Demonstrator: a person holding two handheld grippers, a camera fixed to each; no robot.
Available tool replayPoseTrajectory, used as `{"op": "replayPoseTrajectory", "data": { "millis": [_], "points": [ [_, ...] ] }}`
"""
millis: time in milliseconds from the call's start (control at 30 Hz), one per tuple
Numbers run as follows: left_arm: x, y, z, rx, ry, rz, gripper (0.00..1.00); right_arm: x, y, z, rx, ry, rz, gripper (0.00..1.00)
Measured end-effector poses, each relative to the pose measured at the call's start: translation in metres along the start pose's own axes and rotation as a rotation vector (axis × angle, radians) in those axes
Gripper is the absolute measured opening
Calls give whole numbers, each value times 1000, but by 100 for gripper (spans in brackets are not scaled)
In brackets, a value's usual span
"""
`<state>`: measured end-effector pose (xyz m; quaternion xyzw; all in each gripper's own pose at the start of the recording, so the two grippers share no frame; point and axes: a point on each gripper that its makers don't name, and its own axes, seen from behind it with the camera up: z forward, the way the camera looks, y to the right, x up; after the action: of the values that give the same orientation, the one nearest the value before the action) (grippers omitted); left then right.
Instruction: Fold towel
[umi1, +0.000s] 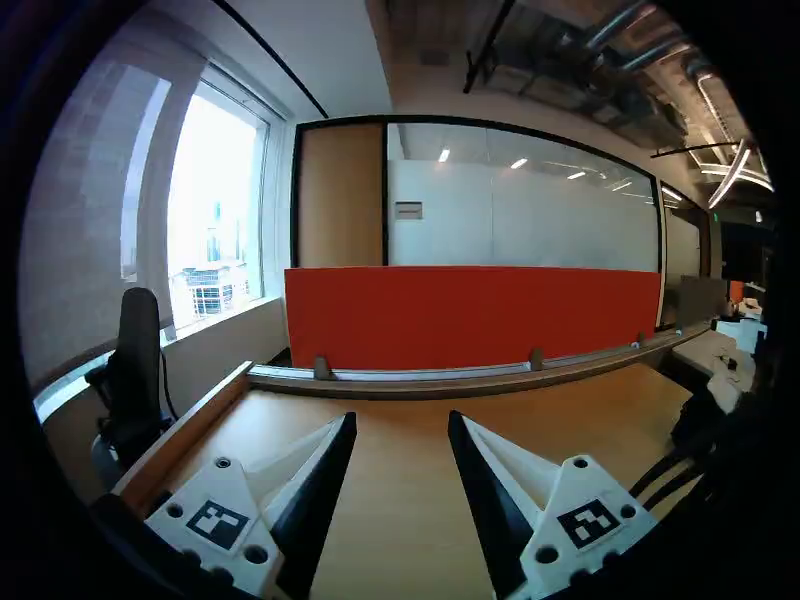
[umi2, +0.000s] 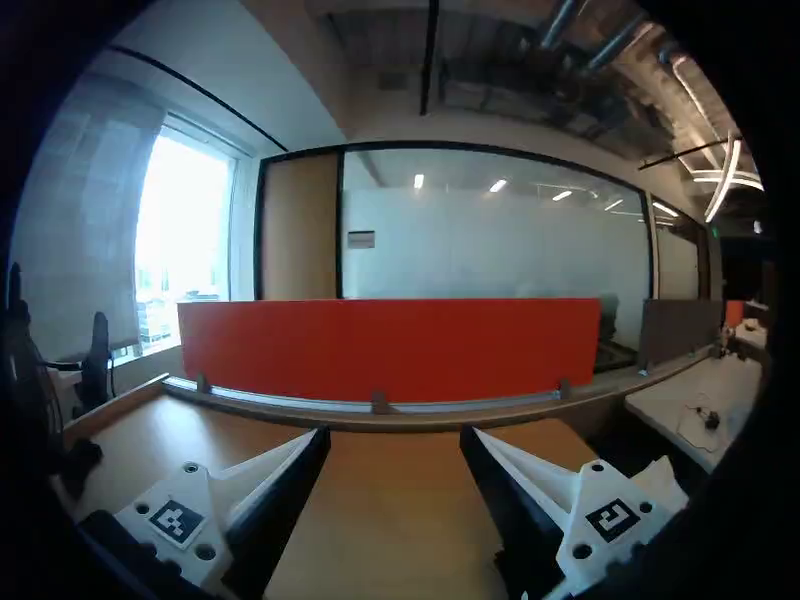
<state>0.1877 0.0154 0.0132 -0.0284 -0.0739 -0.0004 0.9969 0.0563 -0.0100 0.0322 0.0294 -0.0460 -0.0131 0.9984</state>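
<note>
Blown-out daylight from the window, dim ceiling, sharp centre, heavy fisheye curvature at edges.

Your left gripper and right gripper are cut off behind the fingers, the divider on the far edge of the desk hides what lies beyond, and bits on the next desk are too small to tell.

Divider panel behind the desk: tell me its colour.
The divider panel is plain orange-red, seen best in the left gripper view.
</note>
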Motion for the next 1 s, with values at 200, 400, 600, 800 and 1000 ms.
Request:
{"op": "replayPoseTrajectory", "data": {
  "millis": [200,400,600,800,1000],
  "points": [
    [6,-1,-1,-6,21,-1,67,1,-7,0,6,-6,-5,100],
    [15,-1,-1,-16,56,-13,67,8,-10,-2,4,-5,10,100],
    [16,2,-1,-34,85,-3,67,11,-11,-4,-5,-5,3,100],
    [13,5,-1,-43,113,-3,67,15,-20,-7,-2,-9,-5,100],
    [8,2,-3,-26,136,-10,67,12,-32,-8,9,-21,-26,100]
  ]
}}
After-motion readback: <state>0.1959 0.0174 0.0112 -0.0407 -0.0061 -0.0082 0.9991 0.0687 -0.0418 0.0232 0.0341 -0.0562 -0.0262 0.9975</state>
